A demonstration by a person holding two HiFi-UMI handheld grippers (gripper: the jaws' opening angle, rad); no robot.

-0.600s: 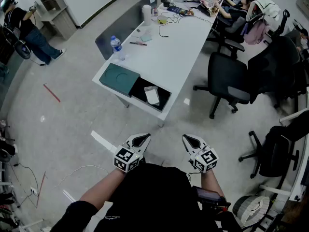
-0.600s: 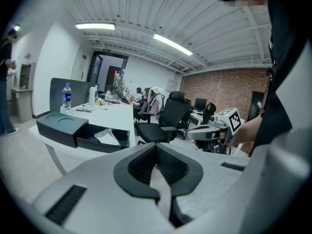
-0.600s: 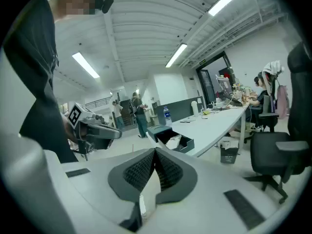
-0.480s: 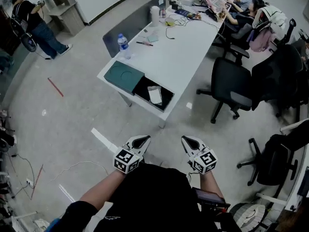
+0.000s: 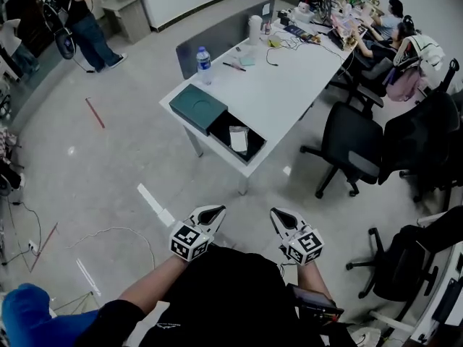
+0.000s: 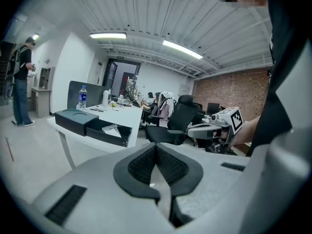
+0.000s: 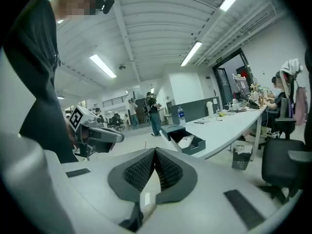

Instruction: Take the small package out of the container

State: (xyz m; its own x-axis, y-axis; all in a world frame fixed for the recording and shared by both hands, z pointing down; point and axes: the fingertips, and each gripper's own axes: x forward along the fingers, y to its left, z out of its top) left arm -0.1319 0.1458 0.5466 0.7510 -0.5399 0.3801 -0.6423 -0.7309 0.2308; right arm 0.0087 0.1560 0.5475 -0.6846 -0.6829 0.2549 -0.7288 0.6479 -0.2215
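A black open box (image 5: 249, 145) sits at the near end of a white table (image 5: 278, 96), with a small clear-wrapped package (image 5: 238, 138) lying in it. Its dark green lid (image 5: 198, 107) rests beside it on the left. The box (image 6: 108, 133) and package (image 6: 109, 127) show far off in the left gripper view, and the box (image 7: 187, 142) shows in the right gripper view too. Both grippers are held close to my body, well short of the table. My left gripper (image 5: 210, 212) is shut and empty. My right gripper (image 5: 281, 216) is shut and empty as well.
A water bottle (image 5: 204, 61), a white cylinder (image 5: 255, 29), cables and papers lie farther along the table. Black office chairs (image 5: 352, 149) stand to its right, where people sit. A person (image 5: 79, 18) stands at the far left. A white cable (image 5: 116, 236) trails on the floor.
The view has swung so the table and box sit farther right and higher in the picture. Both grippers stay in the same place near my body, still shut.
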